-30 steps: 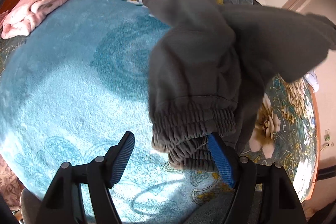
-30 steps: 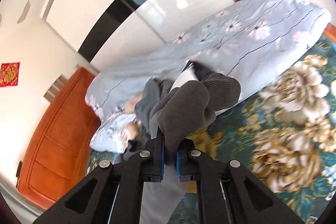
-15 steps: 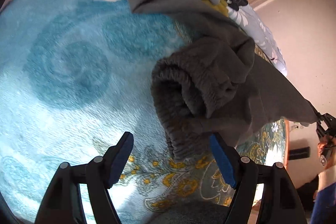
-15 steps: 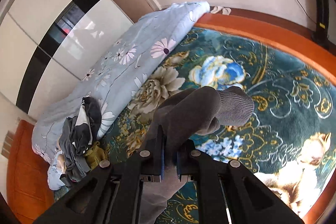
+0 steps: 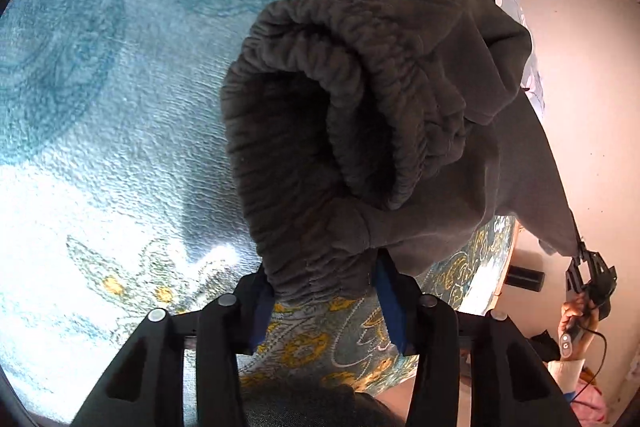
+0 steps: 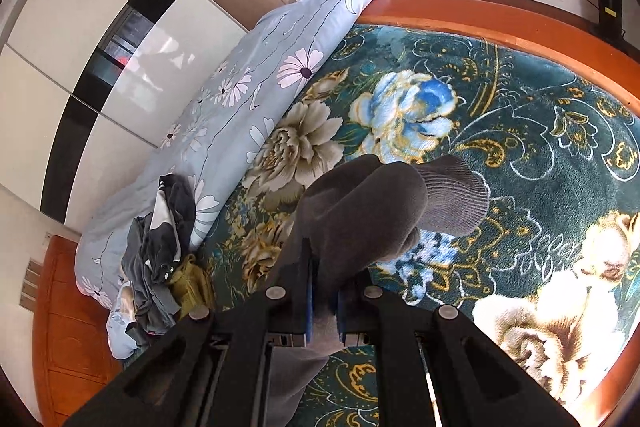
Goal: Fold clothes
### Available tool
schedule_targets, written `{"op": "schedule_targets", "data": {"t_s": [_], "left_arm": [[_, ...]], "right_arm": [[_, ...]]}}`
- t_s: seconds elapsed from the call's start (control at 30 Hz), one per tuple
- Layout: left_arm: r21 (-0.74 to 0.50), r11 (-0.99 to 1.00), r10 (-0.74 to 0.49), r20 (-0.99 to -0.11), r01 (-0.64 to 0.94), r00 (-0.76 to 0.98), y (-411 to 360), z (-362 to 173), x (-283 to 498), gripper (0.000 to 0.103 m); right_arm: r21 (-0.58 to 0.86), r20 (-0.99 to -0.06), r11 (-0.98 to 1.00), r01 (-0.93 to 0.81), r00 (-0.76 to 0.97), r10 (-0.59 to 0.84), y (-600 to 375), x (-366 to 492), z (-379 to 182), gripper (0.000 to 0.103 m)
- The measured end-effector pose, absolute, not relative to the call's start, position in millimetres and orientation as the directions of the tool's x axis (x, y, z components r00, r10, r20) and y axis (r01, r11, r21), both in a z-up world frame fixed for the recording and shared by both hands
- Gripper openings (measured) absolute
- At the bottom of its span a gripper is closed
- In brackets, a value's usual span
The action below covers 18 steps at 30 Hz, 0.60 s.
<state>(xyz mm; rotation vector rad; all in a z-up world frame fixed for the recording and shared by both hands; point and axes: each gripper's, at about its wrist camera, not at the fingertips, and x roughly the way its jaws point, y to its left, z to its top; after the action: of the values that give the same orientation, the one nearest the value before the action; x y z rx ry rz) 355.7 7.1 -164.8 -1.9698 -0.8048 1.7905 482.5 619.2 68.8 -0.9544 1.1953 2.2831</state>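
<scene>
We are early in this fold, by our reckoning: the grey sweatpants [image 5: 400, 115] are held at two ends but nothing is laid flat or creased yet. In the left wrist view our left gripper [image 5: 324, 291] has just been closing, and its blue fingers [image 5: 386, 291] now sit narrow on either side of the gathered elastic waistband, which bunches into an open ring above them toward twelve o'clock; the fabric fills the gap and looks pinched. From there the cloth runs off toward four o'clock, taut, to our right gripper [image 5: 578, 255], small at the frame's edge with a hand [image 5: 576, 319] on its handle. In the right wrist view that right gripper [image 6: 324, 307] has its fingers nearly together, clamped on a leg of the sweatpants [image 6: 360, 219], whose ribbed cuff [image 6: 456, 195] pokes out toward one o'clock. The garment hangs between the two grippers over the bed, above the floral blanket [image 6: 520, 131], rather than resting spread on it. A heap of unfolded clothes [image 6: 160, 247] lies at nine o'clock against the pale flowered duvet [image 6: 248, 87], so more items seem to be waiting. What is left for this piece, as we judge it: stretch it out, lay it down, bring leg over leg, then fold it up.
</scene>
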Motion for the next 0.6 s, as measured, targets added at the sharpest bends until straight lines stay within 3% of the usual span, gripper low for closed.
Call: {"op": "schedule_targets", "data": {"t_s": [0.2,0.4,0.43,0.5,0.6], "left_arm": [[-0.542,-0.839,0.538,-0.839,0.045,-0.086,-36,-79,333,0.044],[-0.439,-0.895,0.444,-0.870,-0.076,-0.215,-95,13,360,0.043],[-0.427,-0.901,0.432,-0.874,-0.069,-0.222,-104,9,371,0.043],[-0.425,-0.905,0.421,-0.881,-0.027,-0.217,-119,-19,393,0.043],[-0.490,-0.864,0.470,-0.868,0.116,-0.162,-136,-93,419,0.044]], "right_arm": [[0.573,-0.708,-0.606,-0.551,-0.705,-0.029,602,476,85,0.009],[0.681,-0.575,-0.654,-0.329,-0.793,-0.200,569,495,118,0.009],[0.685,-0.561,-0.664,-0.300,-0.799,-0.217,563,503,119,0.009],[0.643,-0.617,-0.690,-0.334,-0.759,-0.207,558,521,96,0.009],[0.526,-0.786,-0.686,-0.503,-0.595,-0.166,553,541,20,0.009]]}}
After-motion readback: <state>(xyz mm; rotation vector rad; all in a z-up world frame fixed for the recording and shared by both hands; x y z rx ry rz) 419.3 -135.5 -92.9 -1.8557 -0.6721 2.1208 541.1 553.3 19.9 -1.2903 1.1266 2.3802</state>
